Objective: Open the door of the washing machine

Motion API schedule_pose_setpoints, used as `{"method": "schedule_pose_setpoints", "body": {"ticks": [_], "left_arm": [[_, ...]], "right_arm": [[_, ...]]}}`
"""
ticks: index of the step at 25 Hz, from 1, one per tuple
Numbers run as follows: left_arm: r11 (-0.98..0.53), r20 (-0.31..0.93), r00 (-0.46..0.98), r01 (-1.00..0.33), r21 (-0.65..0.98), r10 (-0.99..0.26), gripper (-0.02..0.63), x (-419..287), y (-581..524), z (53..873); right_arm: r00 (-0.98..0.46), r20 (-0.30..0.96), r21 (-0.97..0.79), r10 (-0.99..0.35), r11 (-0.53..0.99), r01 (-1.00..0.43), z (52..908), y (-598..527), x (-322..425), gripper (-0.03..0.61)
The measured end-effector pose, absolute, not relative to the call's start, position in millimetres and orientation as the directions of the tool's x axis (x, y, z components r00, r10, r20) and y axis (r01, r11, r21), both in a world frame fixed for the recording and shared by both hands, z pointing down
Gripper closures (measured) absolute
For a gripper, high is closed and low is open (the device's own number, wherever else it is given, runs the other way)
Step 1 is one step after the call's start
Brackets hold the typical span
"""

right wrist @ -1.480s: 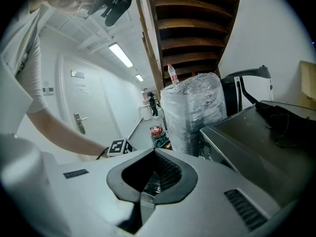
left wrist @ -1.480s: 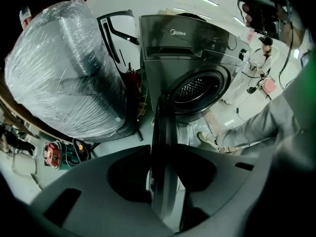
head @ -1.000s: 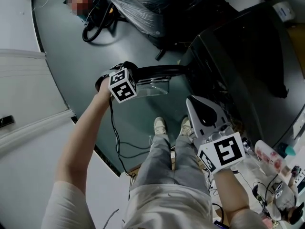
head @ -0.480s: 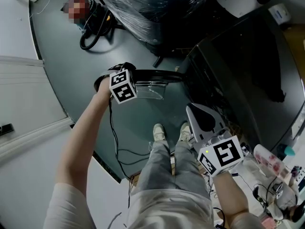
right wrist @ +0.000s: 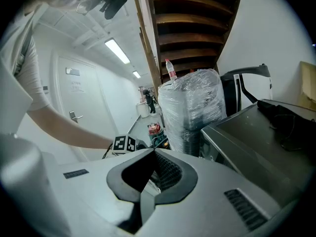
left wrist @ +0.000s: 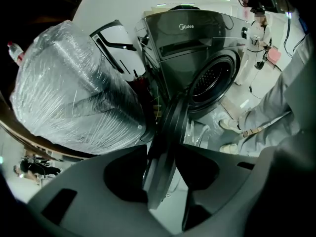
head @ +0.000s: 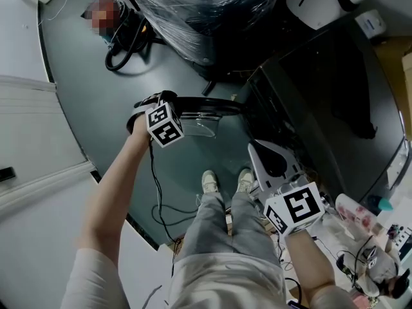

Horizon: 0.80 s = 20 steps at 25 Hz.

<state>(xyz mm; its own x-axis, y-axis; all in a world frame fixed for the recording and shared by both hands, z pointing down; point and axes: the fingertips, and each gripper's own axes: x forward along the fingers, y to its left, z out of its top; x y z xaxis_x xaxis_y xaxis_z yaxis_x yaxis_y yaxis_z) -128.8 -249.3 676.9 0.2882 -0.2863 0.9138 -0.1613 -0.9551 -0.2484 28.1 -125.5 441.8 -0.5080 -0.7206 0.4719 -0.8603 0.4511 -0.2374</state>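
Observation:
The dark grey washing machine (head: 309, 89) stands at the right, and its round door (head: 209, 102) is swung out, seen edge-on. In the left gripper view the drum opening (left wrist: 212, 80) is uncovered. The door's rim (left wrist: 165, 132) runs up between the jaws of my left gripper (left wrist: 162, 148). Those jaws have just been opening and stand a little apart from the rim. In the head view my left gripper (head: 170, 103) is at the door's outer edge. My right gripper (head: 254, 148) hovers above my feet, shut and empty (right wrist: 148, 151).
A bundle wrapped in clear plastic (head: 199, 11) stands beside the machine, with a black hose (head: 125, 34) on the floor to its left. My legs and shoes (head: 219, 198) are below the door. A cable (head: 158, 192) trails over the floor. Small clutter (head: 367, 224) lies at the lower right.
My left gripper has drifted a little left with the door's rim, away from the machine. The right gripper has stayed where it was.

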Motion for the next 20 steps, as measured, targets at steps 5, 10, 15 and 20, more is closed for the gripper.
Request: {"method": "schedule_pose_setpoints", "body": {"ticks": [5,10,15,20], "left_arm": [[-0.903,0.859,0.369,-0.372,-0.213,-0.355,0.428,-133,-243,647],[-0.849,0.804,0.462,-0.520,-0.095,-0.373,0.428,-134,-220,600],[-0.766,0.715,0.483,-0.633,-0.113,-0.505,0.457,-139,-203,534],[-0.713,0.645,0.495,-0.693,-0.111,-0.582,0.492,-145,-182,479]], "right_arm": [[-0.502,0.454,-0.213,-0.736,0.458,-0.863,424,-128,28,0.551],[-0.539,0.421,-0.196,-0.729,0.508,-0.839,395,-128,16,0.551],[-0.560,0.405,-0.161,-0.723,0.547,-0.822,363,-119,14,0.551],[-0.586,0.373,-0.122,-0.719,0.588,-0.800,327,-110,11,0.552]]}}
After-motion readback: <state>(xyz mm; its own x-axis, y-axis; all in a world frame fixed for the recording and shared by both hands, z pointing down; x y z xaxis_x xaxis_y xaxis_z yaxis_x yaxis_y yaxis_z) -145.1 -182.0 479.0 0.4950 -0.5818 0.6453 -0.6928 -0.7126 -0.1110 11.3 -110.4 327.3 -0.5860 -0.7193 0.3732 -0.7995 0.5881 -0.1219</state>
